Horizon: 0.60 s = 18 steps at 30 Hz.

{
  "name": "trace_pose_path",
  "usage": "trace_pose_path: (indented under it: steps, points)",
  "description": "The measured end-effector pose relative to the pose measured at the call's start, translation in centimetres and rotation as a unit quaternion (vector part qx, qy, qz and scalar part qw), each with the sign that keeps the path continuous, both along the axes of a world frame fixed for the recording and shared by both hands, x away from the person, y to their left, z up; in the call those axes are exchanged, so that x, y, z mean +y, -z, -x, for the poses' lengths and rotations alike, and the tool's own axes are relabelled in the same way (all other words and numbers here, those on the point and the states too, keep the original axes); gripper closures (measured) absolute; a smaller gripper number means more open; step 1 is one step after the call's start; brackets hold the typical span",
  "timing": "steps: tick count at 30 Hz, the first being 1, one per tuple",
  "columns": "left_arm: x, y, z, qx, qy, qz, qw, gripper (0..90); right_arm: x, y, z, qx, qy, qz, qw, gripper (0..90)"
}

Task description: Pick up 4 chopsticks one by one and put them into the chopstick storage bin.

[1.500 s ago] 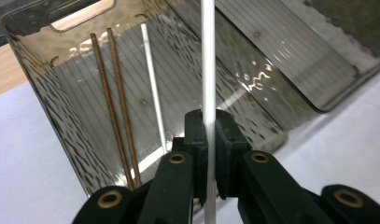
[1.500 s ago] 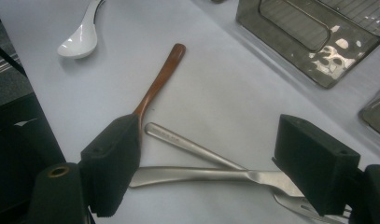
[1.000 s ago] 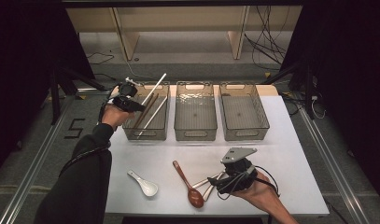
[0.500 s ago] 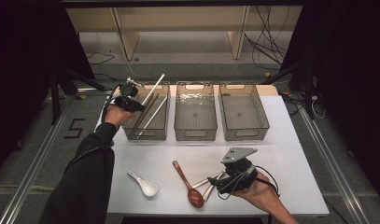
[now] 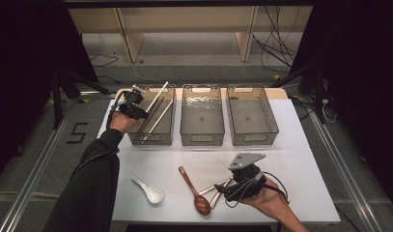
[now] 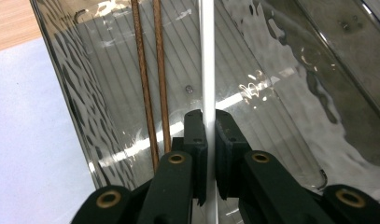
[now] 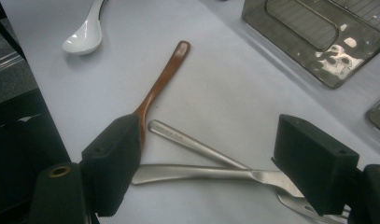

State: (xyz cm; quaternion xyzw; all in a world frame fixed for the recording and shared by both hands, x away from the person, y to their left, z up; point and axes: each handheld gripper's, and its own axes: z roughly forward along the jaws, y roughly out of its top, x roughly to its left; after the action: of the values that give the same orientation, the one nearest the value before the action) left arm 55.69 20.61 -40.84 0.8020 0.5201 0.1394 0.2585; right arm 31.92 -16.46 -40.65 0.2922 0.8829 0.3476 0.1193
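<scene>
White chopstick (image 6: pixel 207 60) pinched in left gripper (image 6: pixel 210 135), tilting over left bin (image 5: pixel 136 137) at table's far left corner. Lowering tip beside brown chopsticks (image 6: pixel 150 74) before releasing. Right gripper (image 7: pixel 215 163), jaws wide, hovering over metal cutlery (image 7: pixel 197 161) near front edge.

Three bins (image 5: pixel 202 116), four chopsticks (image 5: pixel 159 122), two spoons (image 5: pixel 191 186)

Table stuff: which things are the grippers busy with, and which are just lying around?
In the job:
- left gripper, shut on thin white chopstick
- left clear plastic bin, holding two brown wooden chopsticks
- right gripper, open over two silver metal utensils

Lying about:
- white ceramic soup spoon
- brown wooden spoon
- middle bin
- right bin
</scene>
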Motion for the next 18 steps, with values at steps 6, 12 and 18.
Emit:
trace_pose_path:
  steps: [6, 12, 18]
  points:
    - [-0.2, 0.0, 0.0, 0.009, 0.004, -0.005, 0.9999, 70.3, 0.0, 0.0, 0.0, 0.002, 0.000, -0.001, 1.0000, 24.2]
    - [-0.1, -0.9, 0.9, 0.004, 0.016, 0.014, 0.9998, 58.1, 0.0, 0.0, 0.0, 0.001, -0.001, -0.001, 1.0000, 24.3]
    - [-0.5, -2.7, 3.7, -0.012, 0.062, 0.037, 0.9973, 43.7, 0.0, 0.1, 0.0, 0.001, 0.002, -0.001, 1.0000, 24.3]
